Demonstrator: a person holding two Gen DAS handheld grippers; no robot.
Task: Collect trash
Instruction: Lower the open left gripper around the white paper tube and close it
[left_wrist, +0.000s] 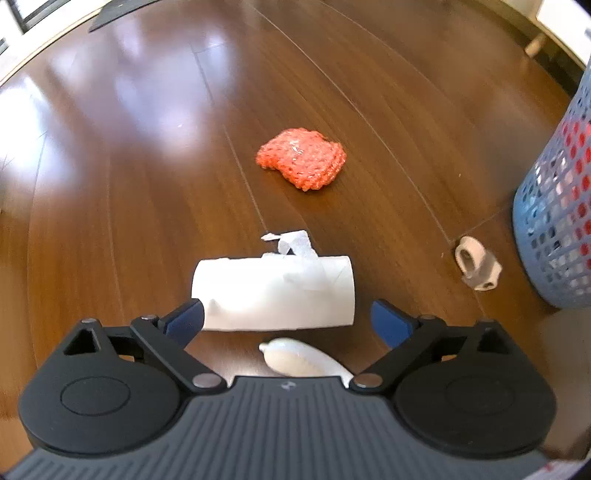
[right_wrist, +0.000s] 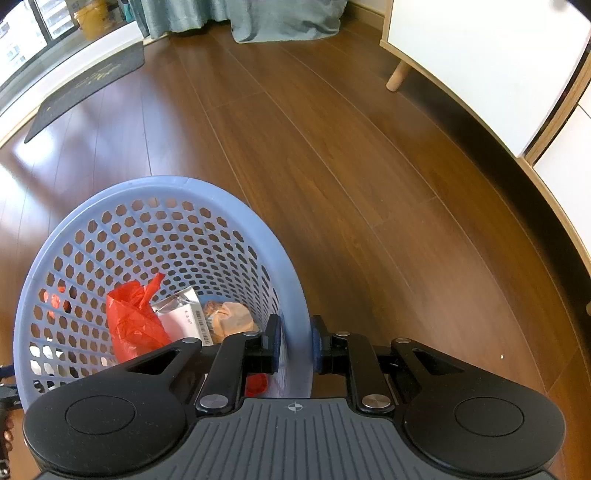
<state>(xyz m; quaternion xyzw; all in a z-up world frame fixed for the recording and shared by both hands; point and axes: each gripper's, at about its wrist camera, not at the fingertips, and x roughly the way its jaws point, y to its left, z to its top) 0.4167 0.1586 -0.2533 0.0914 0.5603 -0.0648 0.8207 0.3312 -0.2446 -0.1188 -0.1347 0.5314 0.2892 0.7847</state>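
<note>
A: Four bits of trash on the floor (left_wrist: 147, 147) in the left wrist view. White paper tube (left_wrist: 275, 293) lies on its side, nearest, w/ a torn paper strip (left_wrist: 295, 242) curling off its far edge.

B: Left gripper (left_wrist: 288, 321)?

A: Spread wide, pointing steeply down at the tube. Blue pads: left one (left_wrist: 186, 319) sits at the tube's left end, can't tell if touching; right one (left_wrist: 389, 325) is clear of the right end. Nothing pinched.

B: Other trash?

A: Red mesh wad (left_wrist: 303, 158) farther out, well apart from the tube. A white crumpled piece (left_wrist: 476, 266) to the right, near the basket (left_wrist: 561, 206), not touching it. A smooth white item (left_wrist: 295, 360) right at the gripper body, nearer than the tube, partly hidden, can't ID it.

B: Basket?

A: Blue, perforated, upright at the far right edge of that view; red shows thru the holes.

B: Right gripper (right_wrist: 295, 341)?

A: Nearly pressed together, pinching the basket wall at the near rim (right_wrist: 295, 295). One finger (right_wrist: 273, 341) inside, one (right_wrist: 319, 343) outside.

B: What's in the basket?

A: Red plastic bag (right_wrist: 133, 321) on the left, a silver-white packet (right_wrist: 184, 314) mid, a brownish wad (right_wrist: 231, 319) right of it. Small red bit (right_wrist: 256, 382) close under the gripper.

B: Surroundings?

A: Dark mat (right_wrist: 85, 88) far left, teal curtain (right_wrist: 258, 18) at the far end, white cabinet (right_wrist: 498, 66) on a wooden leg (right_wrist: 397, 77) to the right.
</note>
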